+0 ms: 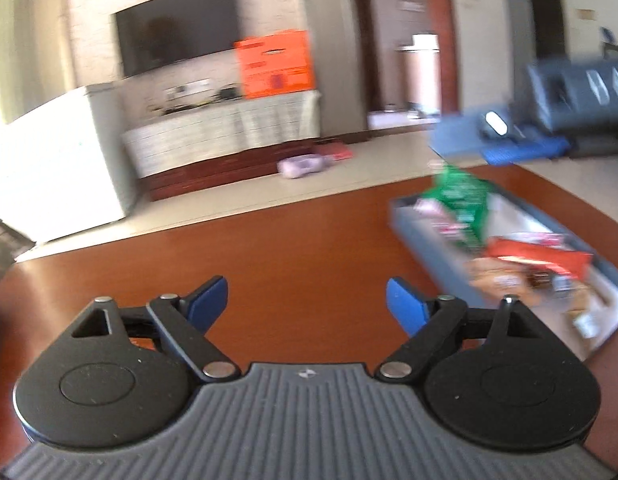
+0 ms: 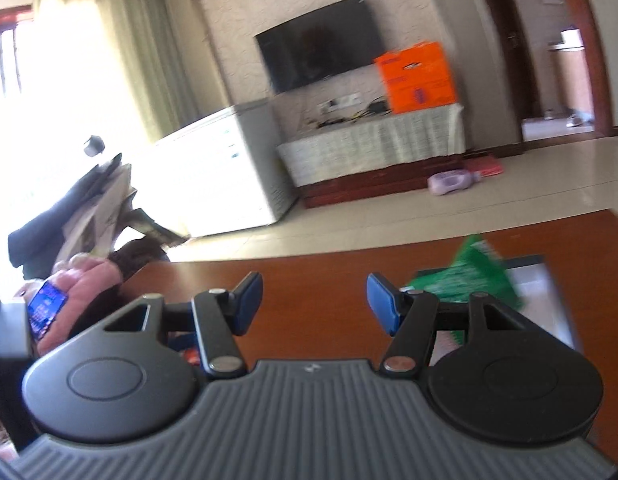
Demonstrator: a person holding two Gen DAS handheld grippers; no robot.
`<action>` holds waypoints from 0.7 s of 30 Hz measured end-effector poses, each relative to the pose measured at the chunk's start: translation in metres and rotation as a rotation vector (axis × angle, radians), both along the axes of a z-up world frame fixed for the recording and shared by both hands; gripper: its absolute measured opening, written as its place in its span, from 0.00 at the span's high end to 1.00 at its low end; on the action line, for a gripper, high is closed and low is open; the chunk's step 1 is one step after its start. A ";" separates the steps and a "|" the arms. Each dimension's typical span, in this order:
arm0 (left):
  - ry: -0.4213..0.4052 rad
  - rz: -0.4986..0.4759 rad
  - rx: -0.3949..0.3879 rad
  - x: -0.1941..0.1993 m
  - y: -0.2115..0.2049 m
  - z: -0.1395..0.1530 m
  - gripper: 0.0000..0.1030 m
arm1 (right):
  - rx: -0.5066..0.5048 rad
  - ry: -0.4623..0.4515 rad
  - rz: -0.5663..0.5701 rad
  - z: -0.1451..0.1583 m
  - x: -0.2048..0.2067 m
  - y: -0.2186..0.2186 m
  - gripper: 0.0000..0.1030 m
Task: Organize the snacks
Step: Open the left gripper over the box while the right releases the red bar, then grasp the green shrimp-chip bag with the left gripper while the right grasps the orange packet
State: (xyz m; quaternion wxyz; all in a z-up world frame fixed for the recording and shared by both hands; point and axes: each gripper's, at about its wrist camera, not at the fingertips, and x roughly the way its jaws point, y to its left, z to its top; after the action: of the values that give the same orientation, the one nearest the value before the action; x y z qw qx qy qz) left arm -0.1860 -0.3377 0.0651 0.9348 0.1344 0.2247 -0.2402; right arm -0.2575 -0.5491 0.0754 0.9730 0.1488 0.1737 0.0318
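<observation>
Hovering w/ both sets of jaws released, nothing between them: your left gripper (image 1: 307, 304) and right gripper (image 2: 315, 300) are free. Green snack bag (image 1: 463, 204) sits tilted in the grey tray (image 1: 425, 256) near the surface's (image 1: 269, 240) far right corner, prob. dropped there w/ the other snacks for sorting.

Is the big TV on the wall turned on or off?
Off. The TV screen is dark all over in both views, with no picture on it, only faint reflections.
</observation>
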 end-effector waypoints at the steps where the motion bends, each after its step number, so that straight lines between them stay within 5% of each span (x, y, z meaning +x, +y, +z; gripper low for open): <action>1: 0.005 0.012 0.000 0.004 0.017 0.003 0.10 | -0.005 0.012 0.024 -0.001 0.006 0.010 0.40; 7: -0.034 0.078 0.065 0.030 0.108 0.012 0.05 | -0.106 0.099 0.168 -0.021 0.046 0.075 0.40; 11: -0.049 0.067 0.140 0.042 0.158 0.002 0.05 | -0.290 0.163 0.287 -0.039 0.064 0.123 0.42; 14: -0.006 0.085 0.126 0.056 0.187 -0.010 0.05 | -0.448 0.219 0.375 -0.057 0.072 0.154 0.42; 21: 0.047 0.043 0.135 0.085 0.196 -0.032 0.05 | -0.561 0.304 0.439 -0.085 0.093 0.173 0.42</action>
State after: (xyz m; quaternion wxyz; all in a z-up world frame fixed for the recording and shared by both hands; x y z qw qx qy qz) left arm -0.1012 -0.1420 0.0330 0.9231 0.1865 0.2650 -0.2073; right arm -0.1648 -0.3764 -0.0093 0.9092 -0.1609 0.3454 0.1679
